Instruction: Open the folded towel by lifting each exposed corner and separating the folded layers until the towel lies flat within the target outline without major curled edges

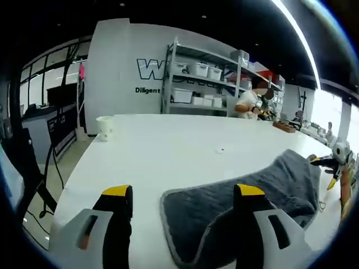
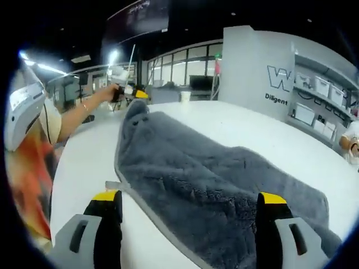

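Observation:
A grey fluffy towel lies rumpled and partly folded on the white table. My left gripper is open, its yellow-tipped jaws wide apart over the towel's near edge. In the left gripper view the right gripper sits at the towel's far end. In the right gripper view the towel stretches away in a long bunched strip. My right gripper is open, jaws straddling the near end. The left gripper, held by a hand, is at the far raised corner.
A white paper cup stands near the table's far left edge, seen again as a cup in the right gripper view. Shelves with white bins and a seated person are behind the table. An arm reaches in along the table edge.

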### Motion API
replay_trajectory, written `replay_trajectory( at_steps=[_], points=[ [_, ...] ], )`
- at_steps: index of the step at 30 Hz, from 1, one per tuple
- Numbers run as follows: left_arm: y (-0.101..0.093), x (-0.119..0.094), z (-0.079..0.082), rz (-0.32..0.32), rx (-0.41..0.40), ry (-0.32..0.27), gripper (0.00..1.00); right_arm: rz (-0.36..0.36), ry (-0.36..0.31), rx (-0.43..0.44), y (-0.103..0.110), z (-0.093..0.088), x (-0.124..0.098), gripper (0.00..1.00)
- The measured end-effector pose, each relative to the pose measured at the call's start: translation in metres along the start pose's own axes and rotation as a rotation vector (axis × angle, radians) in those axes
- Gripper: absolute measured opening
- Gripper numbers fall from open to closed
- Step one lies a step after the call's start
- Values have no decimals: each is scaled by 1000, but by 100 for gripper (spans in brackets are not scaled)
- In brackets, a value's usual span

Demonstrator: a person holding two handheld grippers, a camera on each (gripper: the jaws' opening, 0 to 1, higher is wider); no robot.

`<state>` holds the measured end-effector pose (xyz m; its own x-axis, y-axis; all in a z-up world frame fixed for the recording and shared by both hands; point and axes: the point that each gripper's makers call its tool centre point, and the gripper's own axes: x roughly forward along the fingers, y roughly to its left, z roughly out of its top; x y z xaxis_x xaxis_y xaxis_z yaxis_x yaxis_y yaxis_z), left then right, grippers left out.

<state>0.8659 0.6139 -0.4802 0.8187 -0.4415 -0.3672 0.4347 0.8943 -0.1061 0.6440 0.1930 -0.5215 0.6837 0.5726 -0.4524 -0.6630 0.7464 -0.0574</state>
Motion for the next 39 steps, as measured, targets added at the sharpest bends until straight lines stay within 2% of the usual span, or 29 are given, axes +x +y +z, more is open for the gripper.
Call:
replay_trajectory(
  at_steps=[2,6,9,17,22,26,35,39],
  points=[
    [4,8,-3,8,0,15,65,3,-5,-4,3,2,0,99],
    [10,27,-14,22,9,52,48,13,-23,-23,8,6,-1,99],
    [13,40,-24,36,14,86,41,28,-58,-9,12,13,-1,99],
    [17,59,-39,54,41,157,31,19,-50,-12,9,10,-2,98],
    [22,64,-45,53,46,187,28,25,-52,-15,11,10,-2,97],
    [21,64,-46,42,42,191,25,27,-49,-12,10,8,-2,93],
    [12,65,-54,11,74,206,13,33,-47,-17,12,7,-1,96],
    [14,66,-53,22,105,197,6,31,-35,-24,13,5,0,95]
  ],
)
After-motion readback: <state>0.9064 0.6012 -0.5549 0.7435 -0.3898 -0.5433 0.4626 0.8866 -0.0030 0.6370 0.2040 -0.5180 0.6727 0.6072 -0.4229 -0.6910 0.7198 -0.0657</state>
